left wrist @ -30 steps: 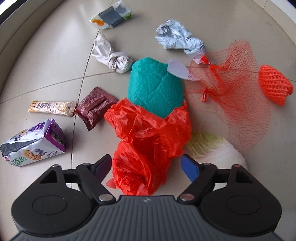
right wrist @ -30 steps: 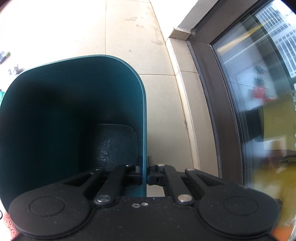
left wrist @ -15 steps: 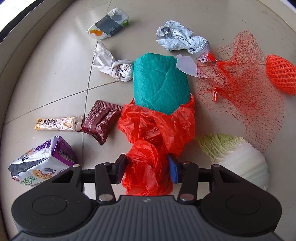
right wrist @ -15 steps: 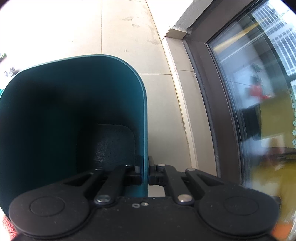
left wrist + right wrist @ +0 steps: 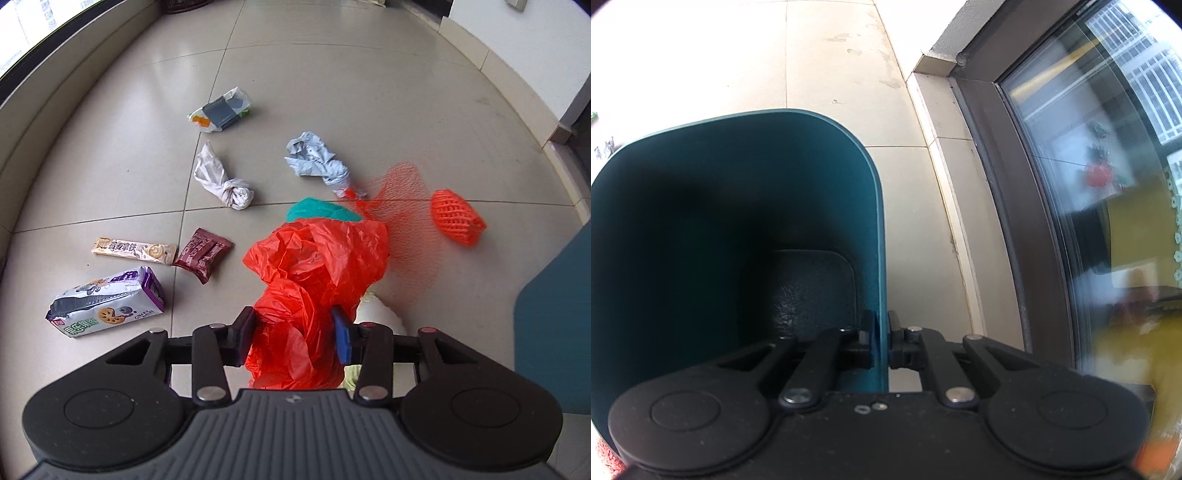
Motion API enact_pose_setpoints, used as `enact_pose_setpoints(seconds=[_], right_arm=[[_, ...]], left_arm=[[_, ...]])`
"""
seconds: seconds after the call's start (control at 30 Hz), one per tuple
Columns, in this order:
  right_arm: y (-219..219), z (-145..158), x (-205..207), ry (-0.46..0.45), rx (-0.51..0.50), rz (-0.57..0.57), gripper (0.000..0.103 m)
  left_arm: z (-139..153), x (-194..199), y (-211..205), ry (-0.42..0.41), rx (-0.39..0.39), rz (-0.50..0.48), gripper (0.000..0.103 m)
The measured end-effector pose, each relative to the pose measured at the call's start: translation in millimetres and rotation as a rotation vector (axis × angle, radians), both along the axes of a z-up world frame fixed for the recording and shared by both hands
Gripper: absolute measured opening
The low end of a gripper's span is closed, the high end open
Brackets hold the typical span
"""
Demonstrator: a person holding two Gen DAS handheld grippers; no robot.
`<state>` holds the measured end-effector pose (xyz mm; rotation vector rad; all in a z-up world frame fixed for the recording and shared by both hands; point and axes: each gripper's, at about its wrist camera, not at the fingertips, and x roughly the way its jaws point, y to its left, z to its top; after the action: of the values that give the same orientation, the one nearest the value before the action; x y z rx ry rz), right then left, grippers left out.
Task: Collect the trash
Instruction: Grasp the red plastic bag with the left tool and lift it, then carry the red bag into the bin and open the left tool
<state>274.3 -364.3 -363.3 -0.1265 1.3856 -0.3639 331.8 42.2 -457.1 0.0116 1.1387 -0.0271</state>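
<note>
My right gripper (image 5: pixel 881 341) is clenched on the bin (image 5: pixel 738 206) wall at its 3 o'clock rim, one finger inside and one outside; the bin is hard smooth teal plastic, rigid, probably light since it looks empty, so a rim pinch should do. In the left view the bin (image 5: pixel 554 325) edge sits at 3 o'clock. My left gripper (image 5: pixel 295 334) is grasping the red bag (image 5: pixel 314 273), centre frame, both pads pressed into its bunched lower end. I judge the bag thin crinkly film: near weightless, soft, slippery, so grip a thick wad, not a loose flap. A teal wrap (image 5: pixel 321 210) pokes out at the bag's 12 o'clock; I cannot tell if it is caught in the bag. Red net (image 5: pixel 402 206) at 2 o'clock, open mesh, limp, likely to snag. White-green cabbage (image 5: pixel 376 317) just under the bag at 4 o'clock, firmer, heavier. Purple cookie pack (image 5: pixel 107 299) at 9 o'clock, boxy foil. Grey wad (image 5: pixel 317 162) at 12, white twist (image 5: pixel 225 181) at 11, pouch (image 5: pixel 221 110) beyond. Orange foam sleeve (image 5: pixel 456 218) at 2, springy. Brown sachet (image 5: pixel 203 253) and beige bar (image 5: pixel 133 250) at 10, flat, glossy, hard to pinch off the tile floor (image 5: pixel 332 74).
</note>
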Motion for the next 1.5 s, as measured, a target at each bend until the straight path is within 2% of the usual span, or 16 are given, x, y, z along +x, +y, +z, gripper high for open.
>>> enact_pose_setpoints(seconds=[0.1, 0.2, 0.33, 0.53, 0.63, 0.8, 0.93, 1.0, 1.13, 1.27, 1.4, 1.5], right_arm=[[-1.8, -0.7, 0.3, 0.002, 0.002, -0.006, 0.005], [-2.8, -1.4, 0.8, 0.001, 0.006, -0.003, 0.005], [-3.8, -4.5, -0.5, -0.003, -0.003, -0.005, 0.005], [-1.8, -5.1, 0.6, -0.009, -0.003, -0.020, 0.006], [-1.8, -2.2, 2.3, -0.011, 0.001, -0.029, 0.006], [0.1, 1.0, 4.8, -0.015, 0.014, -0.037, 0.005], [5.5, 2.9, 3.4, -0.015, 0.016, -0.015, 0.004], [6.2, 3.3, 1.5, -0.014, 0.014, -0.013, 0.004], [3.3, 4.7, 2.8, -0.011, 0.021, -0.031, 0.004], [-1.8, 2.2, 5.4, -0.004, 0.023, -0.044, 0.004], [-7.1, 0.0, 5.5, 0.006, 0.033, -0.050, 0.004], [-8.3, -2.2, 4.6, 0.017, 0.030, -0.042, 0.004]], left_arm=[[16.6, -12.7, -5.8, -0.003, 0.001, -0.018, 0.042], [12.7, -18.8, -5.4, 0.043, 0.007, -0.011, 0.042], [27.6, -27.2, -7.9, 0.035, -0.039, -0.009, 0.042], [102.5, -36.8, -44.8, -0.012, -0.154, -0.090, 0.042], [142.0, -38.5, -73.8, -0.026, -0.242, -0.157, 0.042], [181.2, -36.4, -130.0, -0.037, -0.339, -0.289, 0.042], [171.5, -29.7, -174.8, 0.021, -0.383, -0.377, 0.042], [158.6, -24.7, -193.0, 0.059, -0.406, -0.401, 0.042], [127.2, -15.1, -219.7, 0.135, -0.401, -0.426, 0.042], [103.8, -8.8, -238.7, 0.199, -0.340, -0.462, 0.042], [92.5, -4.1, -256.3, 0.227, -0.265, -0.466, 0.044], [88.1, 0.1, -266.4, 0.250, -0.259, -0.465, 0.047]])
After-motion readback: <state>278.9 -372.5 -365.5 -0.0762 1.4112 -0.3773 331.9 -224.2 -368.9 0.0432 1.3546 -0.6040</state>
